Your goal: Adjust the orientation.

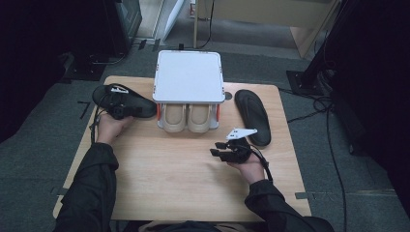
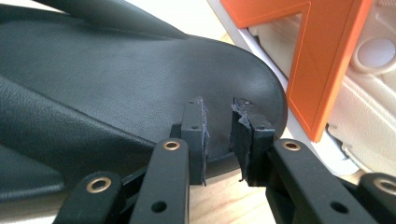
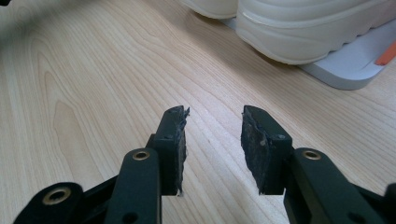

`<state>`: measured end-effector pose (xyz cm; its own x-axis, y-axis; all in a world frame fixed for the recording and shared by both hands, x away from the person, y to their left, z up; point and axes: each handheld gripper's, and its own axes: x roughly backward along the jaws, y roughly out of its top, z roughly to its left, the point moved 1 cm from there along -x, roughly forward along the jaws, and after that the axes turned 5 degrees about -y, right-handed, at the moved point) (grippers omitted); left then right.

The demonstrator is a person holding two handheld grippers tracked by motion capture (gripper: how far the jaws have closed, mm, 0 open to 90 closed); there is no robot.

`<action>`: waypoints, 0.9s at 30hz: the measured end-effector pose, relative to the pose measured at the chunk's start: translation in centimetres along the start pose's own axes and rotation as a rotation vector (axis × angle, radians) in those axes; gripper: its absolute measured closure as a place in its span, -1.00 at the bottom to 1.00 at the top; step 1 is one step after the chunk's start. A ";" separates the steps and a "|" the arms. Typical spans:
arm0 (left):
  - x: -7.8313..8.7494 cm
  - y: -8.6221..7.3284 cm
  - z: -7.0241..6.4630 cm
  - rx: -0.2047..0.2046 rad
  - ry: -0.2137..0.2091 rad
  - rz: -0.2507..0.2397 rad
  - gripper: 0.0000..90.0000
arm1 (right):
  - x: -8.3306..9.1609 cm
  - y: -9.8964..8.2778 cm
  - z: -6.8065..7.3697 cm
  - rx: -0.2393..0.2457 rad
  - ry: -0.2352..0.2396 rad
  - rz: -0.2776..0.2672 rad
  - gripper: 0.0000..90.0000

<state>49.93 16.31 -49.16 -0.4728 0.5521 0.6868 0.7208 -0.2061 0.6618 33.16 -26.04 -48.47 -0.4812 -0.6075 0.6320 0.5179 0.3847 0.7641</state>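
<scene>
Left gripper [image 1: 117, 112] lay over the heel end of the black sandal [image 1: 123, 102] at ten o'clock on the wooden table [image 1: 169, 179]; in the left gripper view its jaws straddled the sole's rim [image 2: 140, 93], narrowly parted, whether pressing could not be told. Right gripper [image 1: 218, 151], at four o'clock, hovered with jaws apart and empty. A second black sandal [image 1: 252, 116] lay at two o'clock, beside the white rack [image 1: 188, 77] holding cream shoes [image 1: 186, 118].

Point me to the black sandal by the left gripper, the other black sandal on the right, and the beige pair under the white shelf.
left black sandal [image 1: 140, 107]: high view, on its sole near the shelf.
right black sandal [image 1: 251, 113]: high view, mid footbed.
beige shoes [image 1: 186, 118]: high view, between the two toes.
</scene>
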 end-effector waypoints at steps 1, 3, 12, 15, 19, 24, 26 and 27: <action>0.1 -0.1 -0.1 -0.009 0.004 0.006 0.68 | 0.0 0.1 0.0 0.002 0.005 -0.001 0.35; 0.4 -0.4 -0.1 -0.013 0.006 0.011 0.68 | -0.1 0.2 0.0 0.003 0.008 -0.002 0.34; 1.9 -2.0 0.1 0.007 -0.002 0.019 0.69 | -0.6 0.9 0.2 0.013 0.037 0.005 0.35; 2.4 -2.6 0.3 0.019 -0.007 0.015 0.69 | -0.9 1.2 0.2 0.024 0.046 0.007 0.35; 3.2 -3.3 0.5 0.030 -0.007 0.010 0.69 | -1.4 1.4 0.4 0.030 0.060 0.012 0.35; 4.2 -4.1 0.9 0.056 0.007 0.002 0.69 | -2.0 1.6 0.4 0.028 0.075 0.021 0.35; 4.4 -4.3 1.0 0.064 0.006 -0.003 0.68 | -2.2 1.7 0.4 0.024 0.080 0.024 0.35; 4.5 -4.3 1.1 0.066 -0.005 -0.003 0.66 | -2.3 1.7 0.4 0.022 0.085 0.021 0.35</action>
<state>45.26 20.53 -49.24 -0.4728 0.5564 0.6833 0.7511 -0.1510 0.6426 34.84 -23.71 -48.57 -0.4081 -0.6554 0.6355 0.5115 0.4124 0.7538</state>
